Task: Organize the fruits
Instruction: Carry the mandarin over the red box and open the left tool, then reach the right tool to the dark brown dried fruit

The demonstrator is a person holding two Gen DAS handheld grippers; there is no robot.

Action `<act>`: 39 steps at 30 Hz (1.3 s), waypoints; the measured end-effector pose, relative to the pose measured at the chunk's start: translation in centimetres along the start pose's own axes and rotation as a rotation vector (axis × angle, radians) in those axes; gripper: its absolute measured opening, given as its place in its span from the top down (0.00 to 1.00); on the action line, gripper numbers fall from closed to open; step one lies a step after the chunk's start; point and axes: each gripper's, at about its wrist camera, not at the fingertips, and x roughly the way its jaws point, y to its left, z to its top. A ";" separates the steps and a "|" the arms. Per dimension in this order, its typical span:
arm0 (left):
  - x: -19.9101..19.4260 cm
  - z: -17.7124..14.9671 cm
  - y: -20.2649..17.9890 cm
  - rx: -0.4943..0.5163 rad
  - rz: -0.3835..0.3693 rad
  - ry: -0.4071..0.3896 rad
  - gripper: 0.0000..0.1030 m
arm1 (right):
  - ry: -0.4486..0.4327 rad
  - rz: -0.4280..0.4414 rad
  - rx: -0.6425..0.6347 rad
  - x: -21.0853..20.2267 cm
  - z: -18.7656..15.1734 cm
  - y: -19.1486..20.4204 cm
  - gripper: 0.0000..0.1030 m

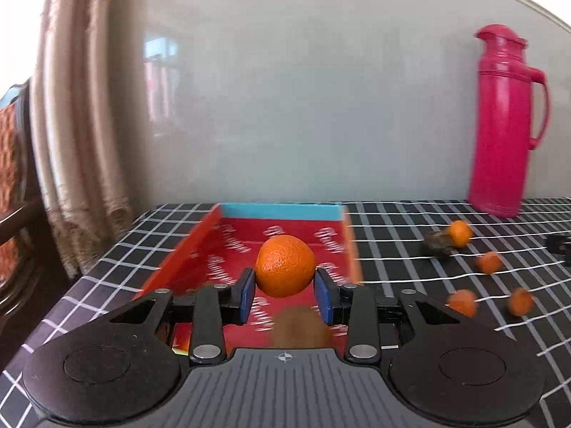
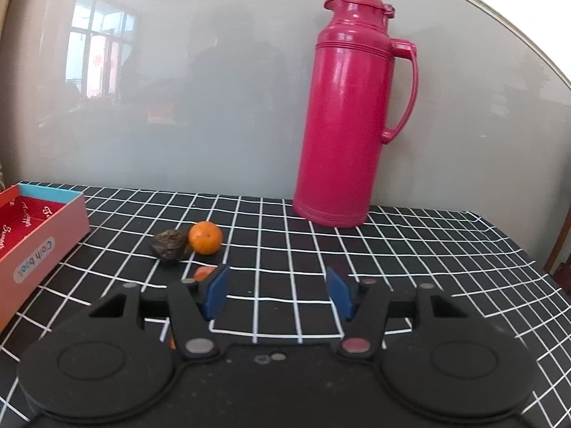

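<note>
My left gripper (image 1: 284, 287) is shut on a large orange (image 1: 285, 264) and holds it above the open red box (image 1: 200, 246) with a blue far wall. A blurred brown fruit (image 1: 299, 328) lies in the box below the orange. Several small oranges (image 1: 489, 262) lie on the checked cloth to the right of the box. My right gripper (image 2: 278, 290) is open and empty above the cloth. Ahead and left of it lie a small orange (image 2: 205, 237) and a dark wrinkled fruit (image 2: 169, 244); another orange (image 2: 201, 273) is partly hidden behind its left finger.
A tall pink thermos (image 2: 351, 114) stands at the back by the grey wall; it also shows in the left wrist view (image 1: 503, 121). The red box (image 2: 39, 239) sits at the table's left. A curtain (image 1: 78, 125) and a wooden chair (image 1: 14, 178) are beyond the left edge.
</note>
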 end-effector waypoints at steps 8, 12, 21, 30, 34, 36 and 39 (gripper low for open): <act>0.6 -0.5 2.2 -0.040 0.047 0.014 0.65 | -0.010 0.002 -0.011 -0.3 0.1 0.4 0.43; 0.1 -0.4 2.3 -0.040 0.047 -0.006 0.65 | -0.007 -0.006 -0.002 -0.3 0.0 -0.2 0.42; -0.5 -0.4 1.3 -0.008 0.042 -0.052 0.28 | -0.014 -0.013 0.008 -0.5 -0.1 -0.7 0.42; -1.5 -0.4 1.0 0.011 0.064 -0.096 0.16 | -0.026 0.003 0.008 -0.2 0.2 -0.2 0.42; -1.3 -0.8 1.5 0.010 0.081 -0.091 0.15 | -0.034 0.029 -0.002 0.2 0.5 1.1 0.42; -1.2 -1.1 2.0 0.005 0.088 -0.087 0.15 | -0.040 0.043 -0.016 0.3 0.7 1.9 0.42; -1.1 -1.2 2.7 -0.004 0.104 -0.090 0.15 | -0.043 0.058 -0.037 0.6 0.9 3.1 0.42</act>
